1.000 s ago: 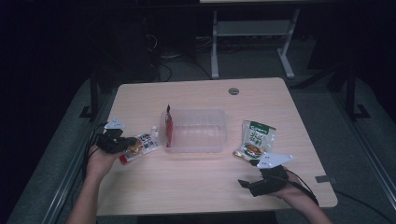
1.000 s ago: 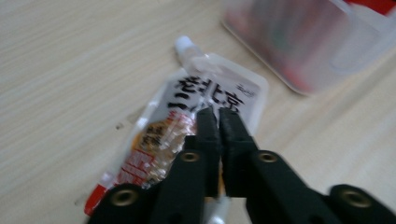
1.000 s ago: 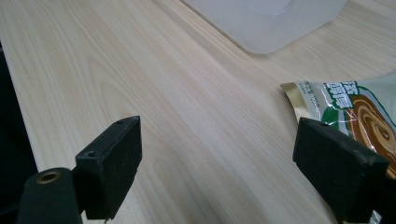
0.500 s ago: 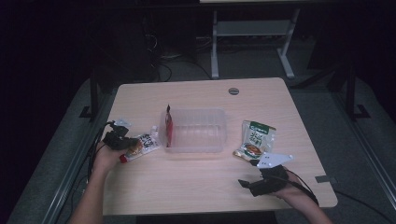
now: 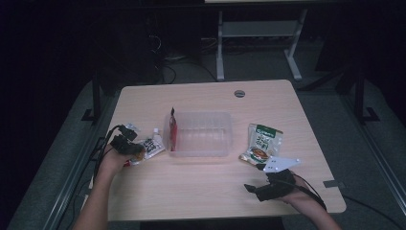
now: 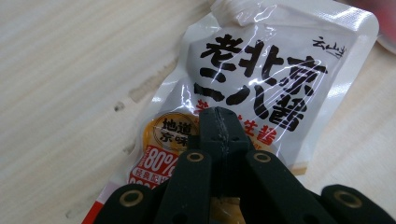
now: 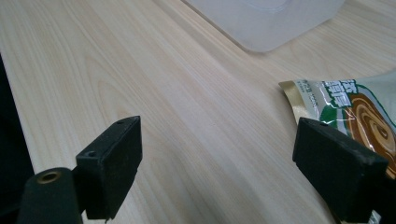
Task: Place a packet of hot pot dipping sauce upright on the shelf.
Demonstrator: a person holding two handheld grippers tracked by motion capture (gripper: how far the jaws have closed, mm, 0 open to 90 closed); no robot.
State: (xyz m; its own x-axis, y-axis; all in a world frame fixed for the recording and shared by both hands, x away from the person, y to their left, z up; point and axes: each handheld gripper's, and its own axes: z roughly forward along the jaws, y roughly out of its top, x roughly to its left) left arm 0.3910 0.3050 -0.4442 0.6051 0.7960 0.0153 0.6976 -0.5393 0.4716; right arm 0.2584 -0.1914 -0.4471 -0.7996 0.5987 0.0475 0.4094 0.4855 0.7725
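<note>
**A:** Left gripper (image 5: pixel 128 145) first, from the high view: it sits at the near-left of the table (image 5: pixel 201 191), on the white sauce pouch (image 5: pixel 152 144), which lies just left of the clear plastic tub (image 5: pixel 201 134). A second ago that hand was a touch farther back and higher; it has since come down onto the pouch's near end. The jaws had a little closing left then, and have been fully together for the last half second.

**B:** And the right gripper (image 5: pixel 274 186)?

**A:** Near-right, resting low by the table edge, same spot as before. The green-topped packet (image 5: pixel 261 143) lies just beyond it, right of the tub. A red packet (image 5: pixel 173 130) stands on edge against the tub's left wall.

**B:** Left gripper view?

**A:** Both black jaws meet at the tip, pinching the white sauce pouch (image 6: pixel 261 79) at its lower, printed part. The pouch looks flat on the wood, not yet lifted.

**B:** Right gripper view?

**A:** Jaws wide apart, bare table between them; a corner of the green-topped packet (image 7: pixel 336 100) just beside the right jaw, untouched. The tub's corner (image 7: pixel 275 23) shows far off.

**B:** So what does it mean?

**A:** I'd judge the grasp is made, and lifting the pouch into the tub comes next.
</note>
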